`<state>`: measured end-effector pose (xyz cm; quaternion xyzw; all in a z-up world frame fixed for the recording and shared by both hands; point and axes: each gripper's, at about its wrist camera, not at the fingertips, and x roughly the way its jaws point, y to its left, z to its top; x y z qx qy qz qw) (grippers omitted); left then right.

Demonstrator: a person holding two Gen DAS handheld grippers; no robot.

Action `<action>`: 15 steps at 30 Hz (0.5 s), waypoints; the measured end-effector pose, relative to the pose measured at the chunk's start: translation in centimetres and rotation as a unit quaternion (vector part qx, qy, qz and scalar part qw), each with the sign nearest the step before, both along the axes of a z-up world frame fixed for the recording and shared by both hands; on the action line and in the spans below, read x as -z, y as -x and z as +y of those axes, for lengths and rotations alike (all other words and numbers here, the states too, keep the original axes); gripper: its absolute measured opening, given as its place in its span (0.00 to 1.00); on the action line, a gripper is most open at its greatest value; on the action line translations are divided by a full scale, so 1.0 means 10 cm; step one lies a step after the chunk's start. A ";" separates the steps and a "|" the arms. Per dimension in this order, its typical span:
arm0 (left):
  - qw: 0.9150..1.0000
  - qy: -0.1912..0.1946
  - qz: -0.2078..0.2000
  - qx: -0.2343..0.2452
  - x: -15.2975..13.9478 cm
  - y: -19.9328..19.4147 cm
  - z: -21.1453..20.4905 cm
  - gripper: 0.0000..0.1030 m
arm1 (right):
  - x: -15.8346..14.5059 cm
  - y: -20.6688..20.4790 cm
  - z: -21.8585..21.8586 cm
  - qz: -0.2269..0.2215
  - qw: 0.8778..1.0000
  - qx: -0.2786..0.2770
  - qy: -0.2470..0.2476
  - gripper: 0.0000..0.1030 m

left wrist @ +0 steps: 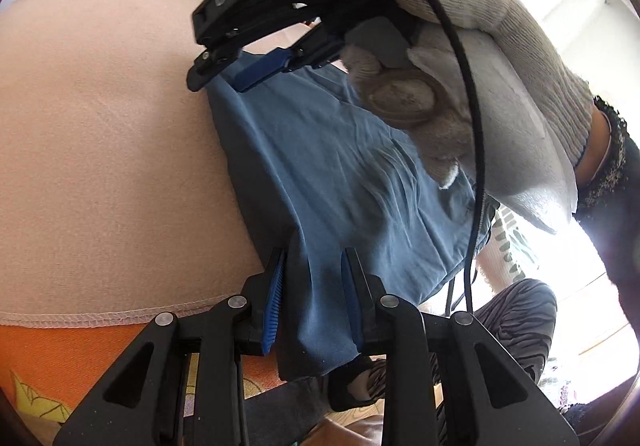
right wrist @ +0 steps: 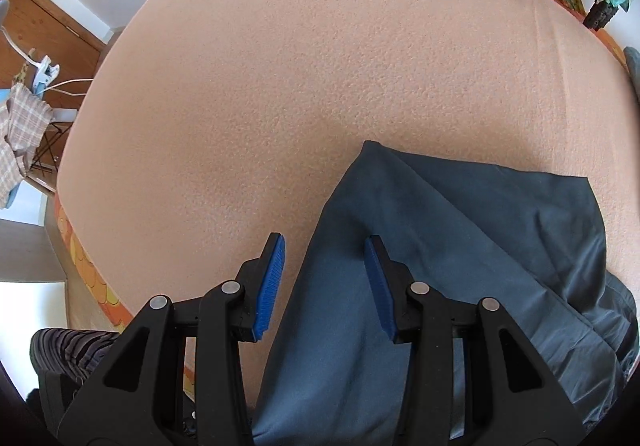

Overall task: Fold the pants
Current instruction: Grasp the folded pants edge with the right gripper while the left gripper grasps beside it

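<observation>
- Black right gripper is showing raised letters "DAS".
- Both are standing partly open over blue pants; left gripper is straddling a fold, grip unclear.

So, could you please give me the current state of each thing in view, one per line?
Pants: lying partly folded on the blanket, near end over its edge.
Left gripper: jaws apart around the pants' near end, pads not pressing.
Right gripper: open above the pants, holding nothing.
Pink blanket: spread flat.
</observation>
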<state>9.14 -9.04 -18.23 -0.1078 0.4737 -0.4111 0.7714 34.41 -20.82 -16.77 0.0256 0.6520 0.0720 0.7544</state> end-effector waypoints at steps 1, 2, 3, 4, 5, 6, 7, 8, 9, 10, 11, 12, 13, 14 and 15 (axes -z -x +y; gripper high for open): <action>1.000 -0.003 -0.005 0.003 -0.01 0.02 -0.02 0.24 | 0.02 -0.02 0.05 0.003 1.000 -0.007 0.016 0.42; 1.000 -0.006 -0.009 0.006 -0.02 0.03 -0.04 0.24 | 0.04 -0.05 0.09 0.009 0.999 -0.014 0.032 0.42; 1.000 -0.008 -0.011 0.009 -0.02 0.05 -0.06 0.24 | 0.06 -0.06 0.12 0.014 0.999 -0.016 0.044 0.42; 1.000 -0.009 -0.011 0.010 -0.03 0.06 -0.06 0.24 | 0.09 -0.08 0.13 0.020 0.998 -0.016 0.053 0.42; 1.000 -0.009 -0.010 0.010 -0.03 0.06 -0.06 0.24 | 0.11 -0.08 0.15 0.028 0.998 -0.019 0.061 0.42; 1.000 -0.009 -0.010 0.009 -0.03 0.07 -0.07 0.24 | 0.12 -0.09 0.17 0.032 0.997 -0.024 0.069 0.42; 1.000 -0.009 -0.009 0.009 -0.04 0.07 -0.07 0.24 | 0.13 -0.08 0.19 0.034 0.996 -0.028 0.075 0.42; 1.000 -0.008 -0.009 0.009 -0.04 0.07 -0.07 0.24 | 0.13 -0.08 0.19 0.034 0.996 -0.029 0.080 0.36; 1.000 -0.010 -0.011 0.008 -0.04 0.07 -0.08 0.24 | 0.13 -0.07 0.19 0.030 0.995 -0.030 0.087 0.27; 1.000 -0.016 -0.016 0.005 -0.06 0.08 -0.07 0.24 | 0.12 -0.06 0.18 0.024 0.995 -0.031 0.090 0.21; 1.000 -0.021 -0.022 0.000 -0.07 0.07 -0.06 0.25 | 0.11 -0.04 0.17 0.020 0.995 -0.032 0.091 0.12; 0.999 -0.025 -0.026 -0.005 -0.08 0.05 -0.05 0.31 | 0.10 -0.03 0.14 0.022 0.996 -0.031 0.083 0.07; 0.999 -0.032 -0.028 -0.011 -0.09 0.05 -0.04 0.42 | 0.08 0.00 0.10 0.018 0.997 -0.029 0.072 0.06; 0.999 -0.041 -0.029 -0.018 -0.08 0.04 -0.03 0.50 | 0.06 0.03 0.07 0.014 0.997 -0.026 0.065 0.05; 0.998 -0.046 -0.023 -0.023 -0.06 0.01 -0.02 0.58 | 0.03 0.04 0.04 0.009 0.998 -0.024 0.056 0.04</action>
